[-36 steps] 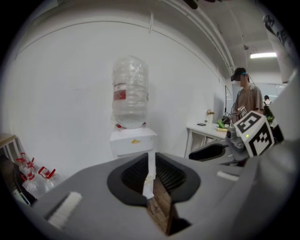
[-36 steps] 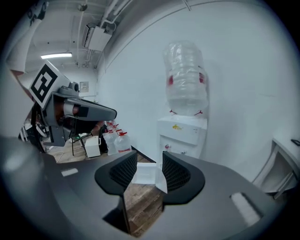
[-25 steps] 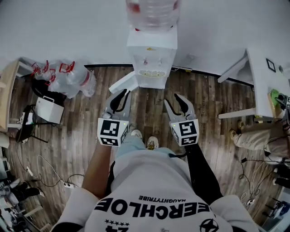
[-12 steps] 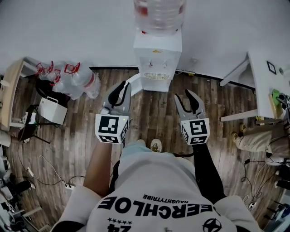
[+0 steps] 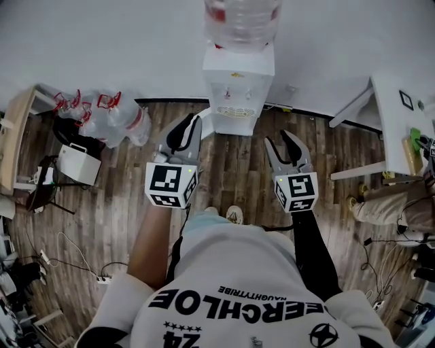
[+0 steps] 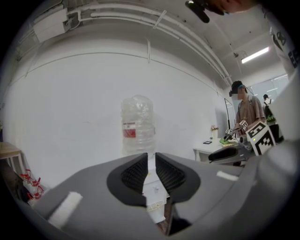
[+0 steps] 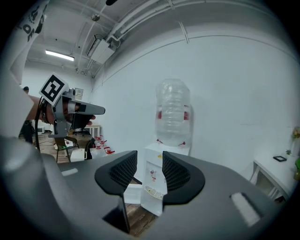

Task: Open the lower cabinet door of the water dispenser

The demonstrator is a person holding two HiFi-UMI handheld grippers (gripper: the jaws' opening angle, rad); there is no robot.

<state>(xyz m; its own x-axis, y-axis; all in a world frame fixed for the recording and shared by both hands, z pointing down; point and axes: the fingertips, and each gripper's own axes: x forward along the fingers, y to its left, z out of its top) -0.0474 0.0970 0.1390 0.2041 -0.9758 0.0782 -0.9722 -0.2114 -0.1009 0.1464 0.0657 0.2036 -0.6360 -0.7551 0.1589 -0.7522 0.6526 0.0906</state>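
Directly ahead of the person, the white floor-standing water dispenser (image 5: 238, 87) stands against the white wall, with a clear plastic water bottle (image 5: 242, 19) upturned on top of it. Low on the dispenser's left side a flat white cabinet door (image 7: 132, 193) juts out from the body and stands swung open over the brown wood-plank floor (image 5: 231, 170).

Both tongs are held out in front of the person's chest, well short of the dispenser and touching nothing. The left gripper (image 5: 191, 126) points at the dispenser's lower left corner. Its ribbed black jaws are almost together, with only a thin slit between them through which a strip of the white dispenser shows, and they hold nothing. The right gripper (image 5: 274, 138) is beside it, aimed at the floor just right of the dispenser. Its jaws stand clearly apart with nothing between them, and its own view looks through the gap at the dispenser's front and the open door.

Against the wall to the left lies a cluster of clear empty water jugs with red handles (image 5: 102, 117). A white table (image 5: 401, 112) stands at the right, and another person (image 6: 248, 110) stands beside it
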